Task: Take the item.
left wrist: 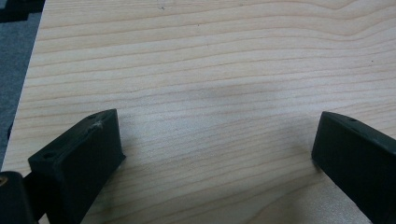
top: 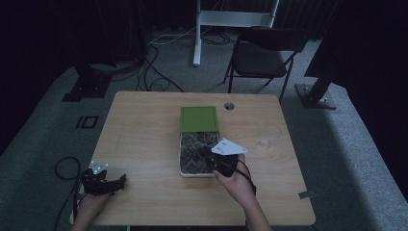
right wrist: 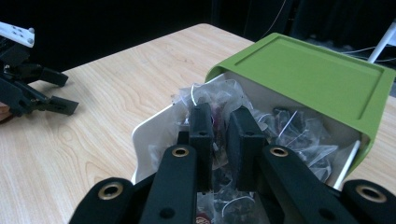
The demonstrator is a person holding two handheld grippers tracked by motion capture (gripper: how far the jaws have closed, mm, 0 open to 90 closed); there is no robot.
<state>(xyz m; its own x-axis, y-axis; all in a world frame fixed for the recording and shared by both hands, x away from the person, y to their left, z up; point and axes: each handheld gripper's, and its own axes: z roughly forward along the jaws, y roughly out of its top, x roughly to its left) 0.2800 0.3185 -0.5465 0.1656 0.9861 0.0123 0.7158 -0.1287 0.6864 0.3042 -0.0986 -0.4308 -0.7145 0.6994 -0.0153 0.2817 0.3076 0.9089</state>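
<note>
My right gripper (right wrist: 219,140) pinches 1 crinkly, light, slippery bag (right wrist: 218,122) in the box (right wrist: 154,126), best held by its bunched top; my left gripper (left wrist: 215,154) gapes wide over the worktop (left wrist: 210,70).

Two handheld grippers are being held over a table.
The left gripper (top: 120,181) is being held with jaws spread wide; the right gripper (right wrist: 219,126) is being held with jaws nearly closed.

Dim, underexposed high view with black surroundings; brighter gripper views, soft shadow on the table (left wrist: 224,93) between blurred near jaws
</note>
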